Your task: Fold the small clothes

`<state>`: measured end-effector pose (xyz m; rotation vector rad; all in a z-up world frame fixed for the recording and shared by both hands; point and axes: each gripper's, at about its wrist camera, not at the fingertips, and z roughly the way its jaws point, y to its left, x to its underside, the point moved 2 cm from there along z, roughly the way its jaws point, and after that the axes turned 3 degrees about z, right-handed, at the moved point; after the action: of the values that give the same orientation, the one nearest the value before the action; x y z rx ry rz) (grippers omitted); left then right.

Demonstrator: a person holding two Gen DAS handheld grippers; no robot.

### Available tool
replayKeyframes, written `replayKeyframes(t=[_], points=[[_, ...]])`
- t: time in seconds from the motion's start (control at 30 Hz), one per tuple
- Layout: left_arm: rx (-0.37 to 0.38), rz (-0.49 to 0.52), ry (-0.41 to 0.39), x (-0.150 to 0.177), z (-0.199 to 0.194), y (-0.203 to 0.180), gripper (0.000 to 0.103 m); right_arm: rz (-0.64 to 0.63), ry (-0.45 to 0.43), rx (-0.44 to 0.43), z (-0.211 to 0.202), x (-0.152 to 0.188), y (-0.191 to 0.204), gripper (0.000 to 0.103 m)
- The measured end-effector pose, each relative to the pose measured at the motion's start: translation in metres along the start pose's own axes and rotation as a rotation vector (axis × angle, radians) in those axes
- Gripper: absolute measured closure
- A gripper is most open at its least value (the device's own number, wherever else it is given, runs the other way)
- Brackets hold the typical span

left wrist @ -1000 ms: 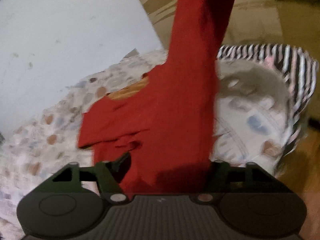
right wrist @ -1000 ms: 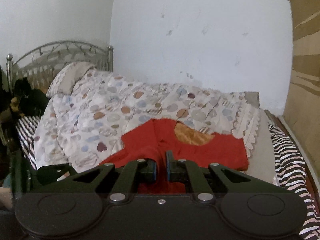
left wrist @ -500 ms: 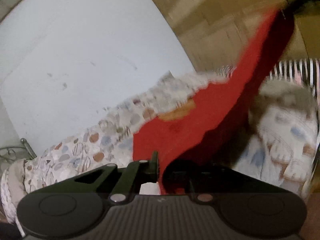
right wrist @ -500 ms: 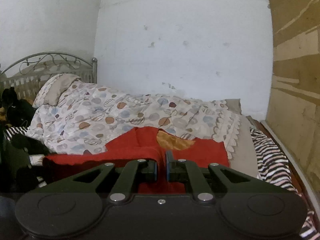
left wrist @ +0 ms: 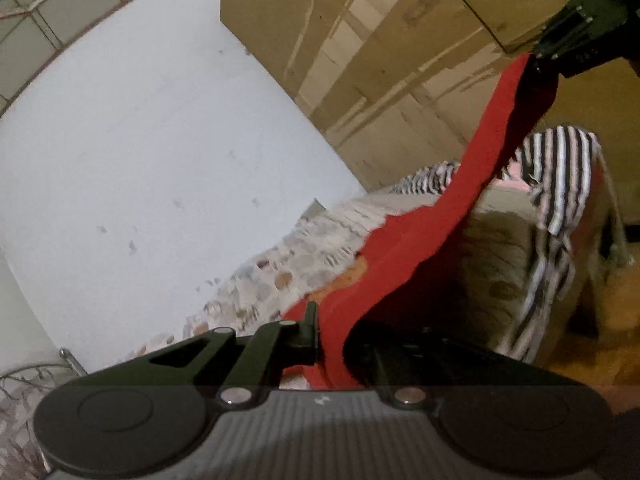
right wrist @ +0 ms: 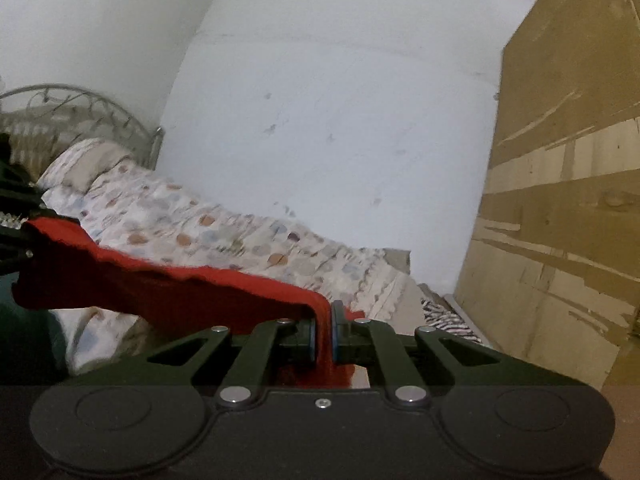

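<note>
**Red garment stretched between both claws above the bed**

Left claw (left wrist: 326, 332) was clamped on one end of the red garment (left wrist: 408, 256); its jaws had just been closing, cloth between them. Only its left finger (left wrist: 310, 320) showed in the left wrist view, the right one hidden behind the cloth.

Right claw (right wrist: 323, 328) was clamped on the other end, red cloth (right wrist: 180, 292) pinched between the blue-edged pads (right wrist: 335, 332) and bunching below them.

Garment ran as a taut band from claw to claw, lifted off the bed. In the left view it rose toward the upper right, where the right claw (left wrist: 576, 36) held it. In the right view it ran off to the left edge, where the left claw (right wrist: 16, 236) held it (only partly in frame, dark). An orange patch (left wrist: 352, 276) showed beside the red edge in the left view; could not tell what it belonged to.

Below: spotted quilt (right wrist: 208, 232) over the bed, striped sheet (left wrist: 560, 184) at the bed's end, metal headboard (right wrist: 80, 112) at far left of the right view. White wall (right wrist: 340, 120) behind, wooden wardrobe (right wrist: 560, 200) to the right. Both views slightly blurred.
</note>
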<state>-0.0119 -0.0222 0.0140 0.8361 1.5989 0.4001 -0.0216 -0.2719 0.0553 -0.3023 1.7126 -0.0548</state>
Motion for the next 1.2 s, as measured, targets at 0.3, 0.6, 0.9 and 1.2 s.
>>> replayKeyframes(t=[0.3,0.6,0.9,1.2], points=[[0.013,-0.017,0.075,-0.001,-0.021,-0.042,0.097,0.005,-0.073,0.025,-0.041,0.003,0.002,0.1],[0.008,-0.071,0.186,0.018,-0.011,-0.052,0.073,-0.031,-0.117,-0.001,-0.027,-0.016,0.005,0.1],[0.014,0.034,0.254,0.034,0.001,-0.069,0.059,-0.043,-0.107,-0.001,-0.02,-0.022,0.005,0.1],[0.001,-0.137,0.169,0.017,-0.01,-0.017,0.097,-0.004,-0.104,0.019,-0.019,-0.015,-0.003,0.1]])
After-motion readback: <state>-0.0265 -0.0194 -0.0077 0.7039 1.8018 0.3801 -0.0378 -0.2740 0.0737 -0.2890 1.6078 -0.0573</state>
